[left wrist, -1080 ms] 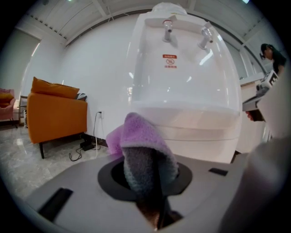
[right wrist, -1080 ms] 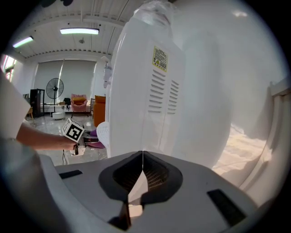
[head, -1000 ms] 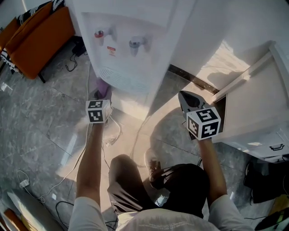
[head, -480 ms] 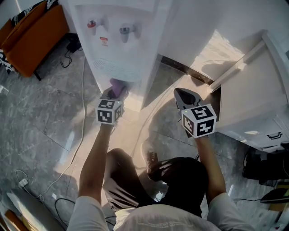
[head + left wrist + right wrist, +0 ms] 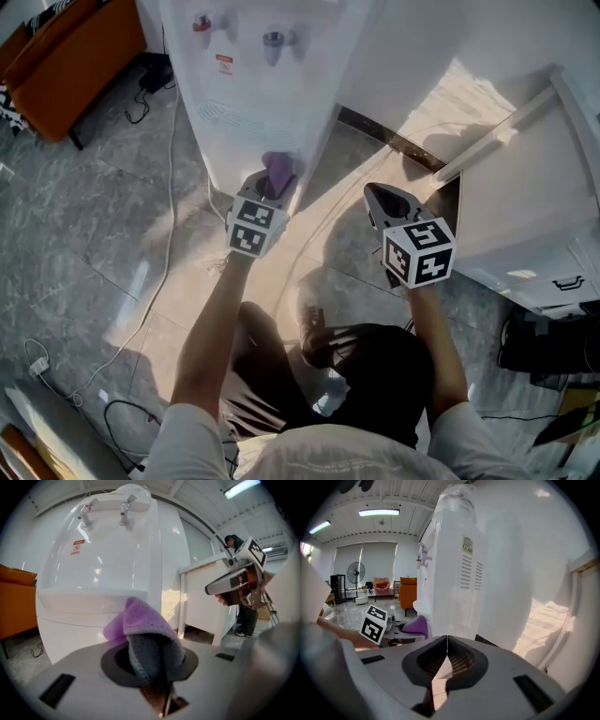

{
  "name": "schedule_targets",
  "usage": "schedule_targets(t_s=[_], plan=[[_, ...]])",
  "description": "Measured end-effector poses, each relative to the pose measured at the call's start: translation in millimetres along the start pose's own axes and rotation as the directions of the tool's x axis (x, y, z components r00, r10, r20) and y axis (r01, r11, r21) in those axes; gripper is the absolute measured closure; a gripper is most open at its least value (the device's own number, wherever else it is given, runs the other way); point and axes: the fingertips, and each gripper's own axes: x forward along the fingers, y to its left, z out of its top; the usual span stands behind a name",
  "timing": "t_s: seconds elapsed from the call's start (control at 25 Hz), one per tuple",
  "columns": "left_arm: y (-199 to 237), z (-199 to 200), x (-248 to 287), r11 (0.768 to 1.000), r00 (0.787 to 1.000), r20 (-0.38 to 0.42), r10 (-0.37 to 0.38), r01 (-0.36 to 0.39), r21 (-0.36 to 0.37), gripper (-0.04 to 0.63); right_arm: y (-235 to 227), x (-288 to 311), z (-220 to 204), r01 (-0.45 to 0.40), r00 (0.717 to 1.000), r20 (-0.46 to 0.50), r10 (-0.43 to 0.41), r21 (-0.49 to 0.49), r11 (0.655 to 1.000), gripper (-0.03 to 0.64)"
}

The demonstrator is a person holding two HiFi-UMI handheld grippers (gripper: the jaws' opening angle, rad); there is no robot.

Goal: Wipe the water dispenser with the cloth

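Low before the water dispenser, the left gripper pinches the purple cloth, folded tip forward — presumably to rub its front — while the right gripper, jaws together and empty, hangs clear.

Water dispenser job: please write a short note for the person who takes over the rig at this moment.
Left gripper: shut on the purple cloth, at the water dispenser lower front panel, below the taps; contact unclear.
Right gripper: shut, empty, held to the dispenser's right, near the white cabinet.
Done: cannot tell what is already wiped.
To do: wipe front, taps and sides.
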Motion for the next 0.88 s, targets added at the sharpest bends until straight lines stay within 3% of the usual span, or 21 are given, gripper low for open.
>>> schedule_targets(t_s=[0.2,0.4,0.52,0.6,0.72,0.88], plan=[[-9.9,4.4,2.9,1.000,1.000,0.000,-0.020,0.020,0.024,0.511,3.0,-2.9,-5.6,-0.005,1.000,0.007,0.004,0.036,0.999,0.602],[-52.0,3.6,11.2,0.983,0.988,-0.050,-0.147,0.152,0.107,0.511,5.1,-7.1,-7.1,0.001,1.000,0.019,-0.002,0.052,0.999,0.602],[-47.3,-5.2,4.1,0.986,0.987,-0.057,-0.150,0.154,0.067,0.511,7.7,-6.2,-5.7,-0.011,0.999,0.042,0.009,0.067,0.998,0.602],[-26.7,-15.7,-9.0,0.994,0.993,-0.052,-0.106,0.108,0.019,0.511,9.0,-1.0,-6.2,-0.011,0.999,0.053,0.006,0.093,0.996,0.601],[28.1,-38.4,-34.5,0.995,0.998,-0.058,0.031,-0.036,-0.089,0.511,15.0,14.4,-3.1,-0.013,0.998,0.069,0.008,0.076,0.997,0.602],[98.3,-74.4,-52.4,0.951,0.976,-0.093,0.198,-0.214,-0.223,0.511,13.1,42.4,-7.8,-0.015,0.998,0.061,0.010,0.075,0.997,0.601]])
